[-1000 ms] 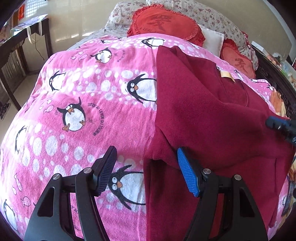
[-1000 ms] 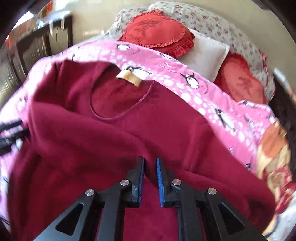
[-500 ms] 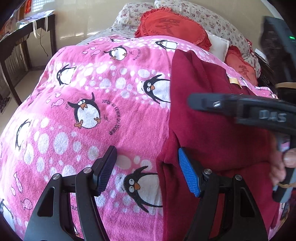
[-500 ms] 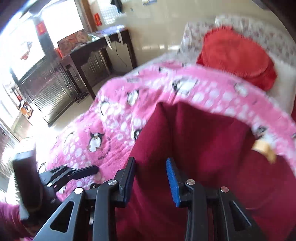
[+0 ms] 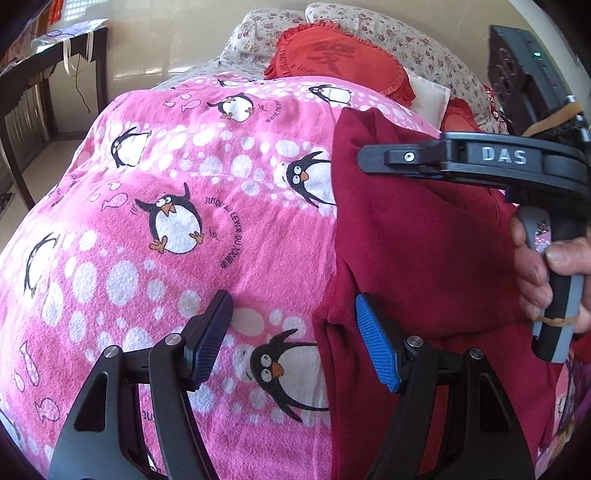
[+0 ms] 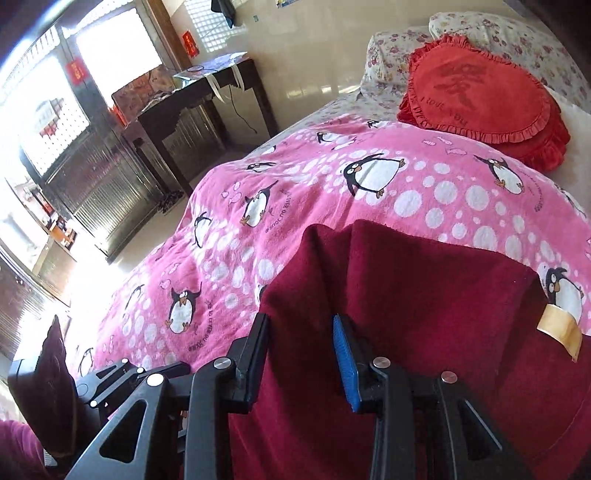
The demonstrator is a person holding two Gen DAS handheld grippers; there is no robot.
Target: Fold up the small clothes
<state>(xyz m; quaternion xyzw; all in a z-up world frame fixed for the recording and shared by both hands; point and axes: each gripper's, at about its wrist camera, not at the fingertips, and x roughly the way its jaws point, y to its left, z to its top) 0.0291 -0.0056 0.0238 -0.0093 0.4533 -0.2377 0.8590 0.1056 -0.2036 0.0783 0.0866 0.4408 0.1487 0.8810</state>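
Note:
A dark red sweater lies folded lengthwise on the pink penguin blanket. My left gripper is open low over the sweater's left edge, its blue pad above the cloth and its black pad above the blanket. A hand holds my right gripper, which reaches in from the right over the sweater's upper part. In the right wrist view that gripper is open just above the sweater, pressing on nothing. A tan label shows at the right. The left gripper sits lower left.
A red heart cushion and floral pillows lie at the head of the bed. A dark wooden table stands beside the bed, with a metal gate and bright windows behind it. The blanket drops off toward the floor at the left.
My right gripper swung left across the sweater, folding its right side over, and its jaws went from shut on the cloth to open. The left gripper stayed open and shifted only slightly.

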